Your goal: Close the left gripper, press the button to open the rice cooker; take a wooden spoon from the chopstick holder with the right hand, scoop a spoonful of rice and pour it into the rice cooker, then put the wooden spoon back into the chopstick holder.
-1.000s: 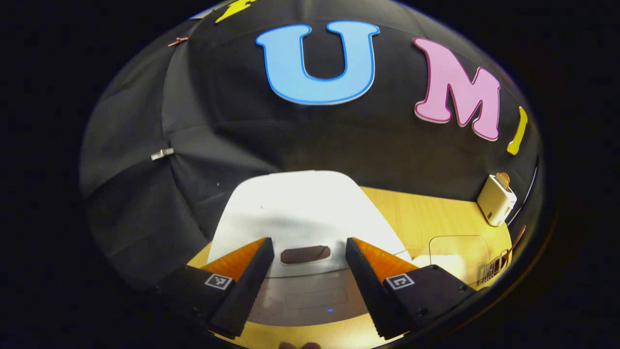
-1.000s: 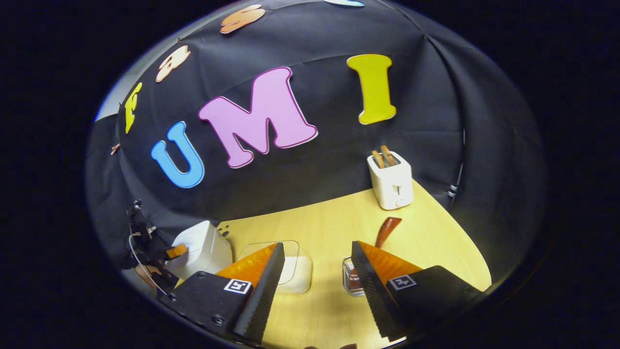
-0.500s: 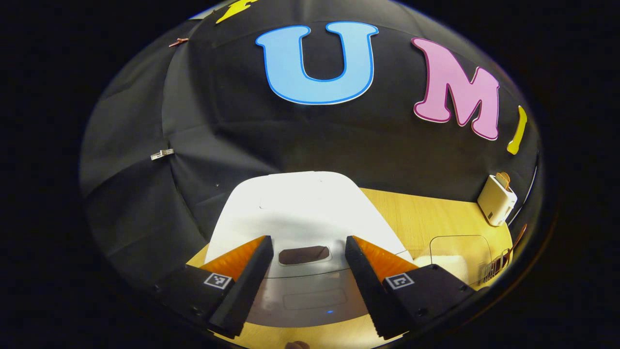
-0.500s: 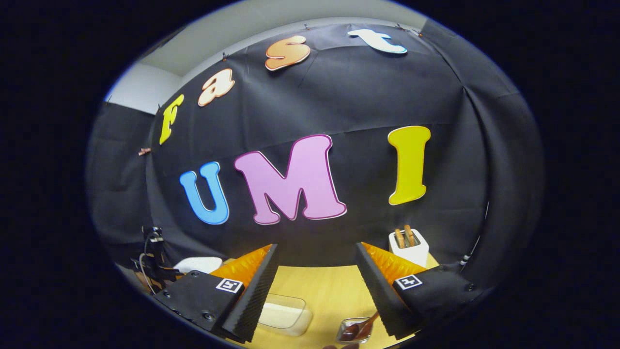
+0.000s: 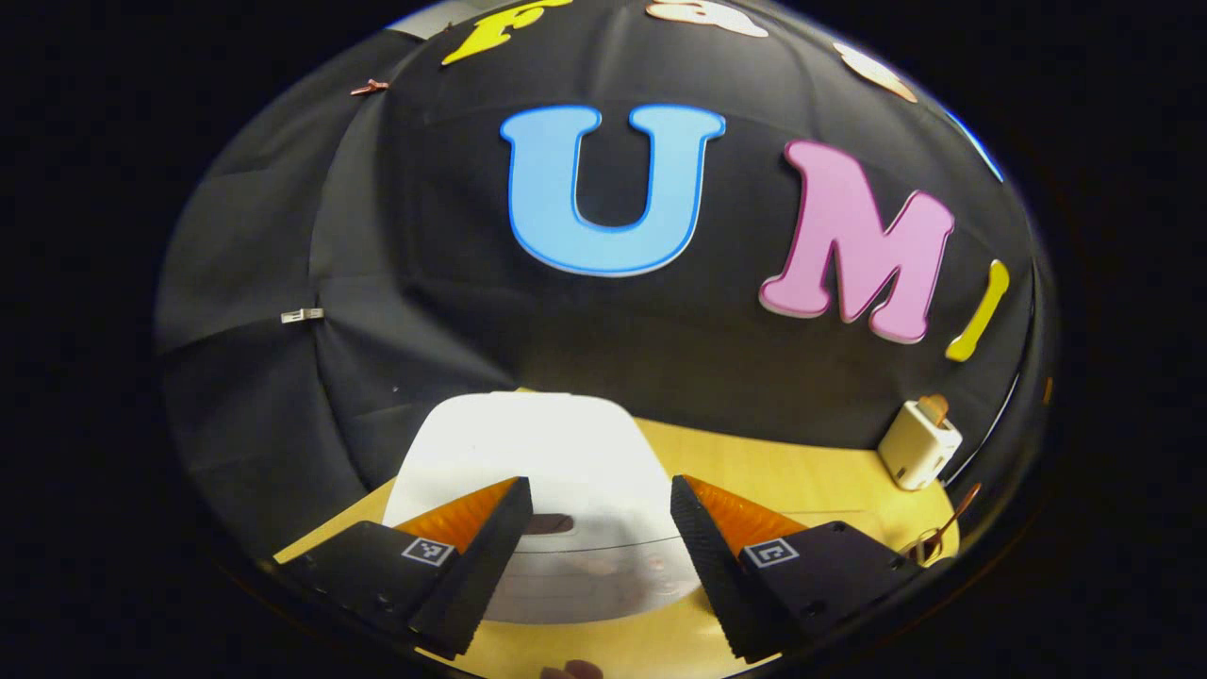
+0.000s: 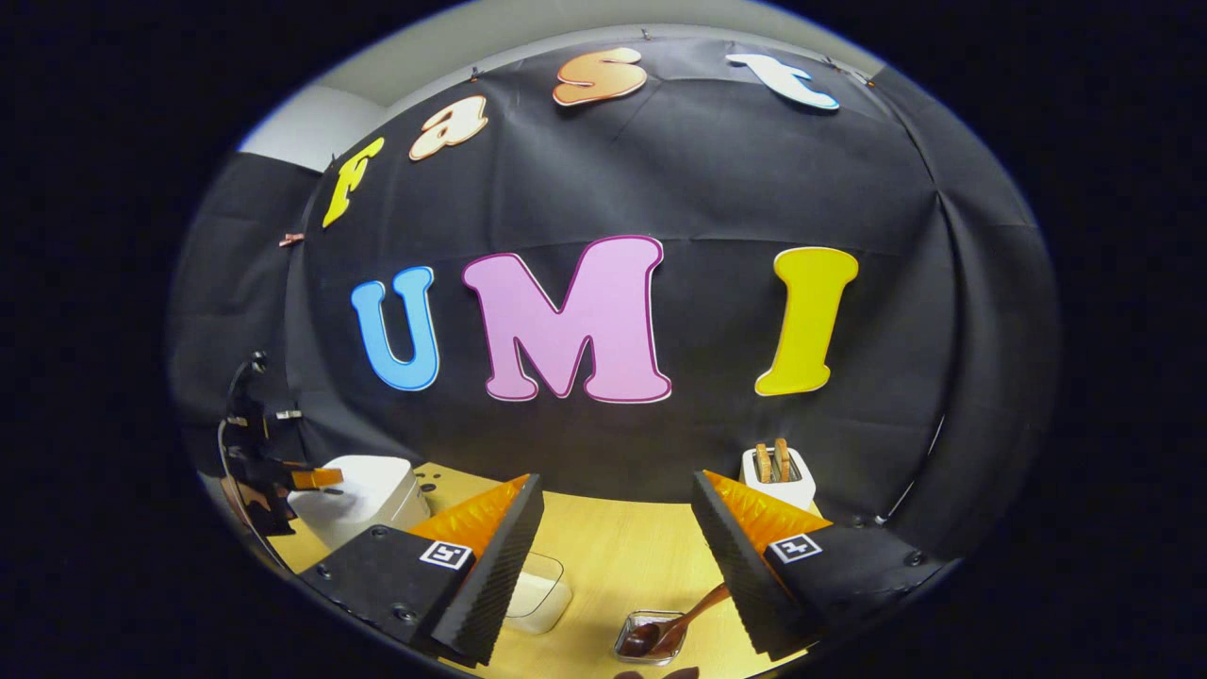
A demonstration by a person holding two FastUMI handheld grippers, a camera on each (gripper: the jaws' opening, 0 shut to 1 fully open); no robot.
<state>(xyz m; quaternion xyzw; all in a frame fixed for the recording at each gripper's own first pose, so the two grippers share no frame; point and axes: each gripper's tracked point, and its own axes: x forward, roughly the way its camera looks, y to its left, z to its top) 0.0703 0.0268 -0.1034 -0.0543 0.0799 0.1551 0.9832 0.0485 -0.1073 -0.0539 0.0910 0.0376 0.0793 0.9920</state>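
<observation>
- In the left gripper view, the left gripper (image 5: 601,542) is hovering with its jaws wide apart and nothing between them, just before the cooker (image 5: 528,471).
- Compared with half a second ago, the cooker is sitting lower and smaller in this view, so the gripper seems to be lifting or backing off; the jaws are no closer together than they were.
- That means the first step is not done: the lid is lying shut, and the jaws are yet to close for pressing the button (image 5: 552,523), which is showing as a dark oval between the fingers.
- In the right gripper view, the right gripper (image 6: 618,556) is also hanging open and empty above the table (image 6: 622,538), hardly shifted since half a second ago.
- Below it, the spoon (image 6: 674,627) is leaning in the holder (image 6: 634,641), with the rice box (image 6: 537,592) just to the side.
- Farther off, the toaster (image 6: 778,474) is standing by the back wall, well apart from the holder.
- Bare table is lying between box, holder and toaster, giving the right gripper room to descend; the cooker is sitting close to the table's left edge.
</observation>
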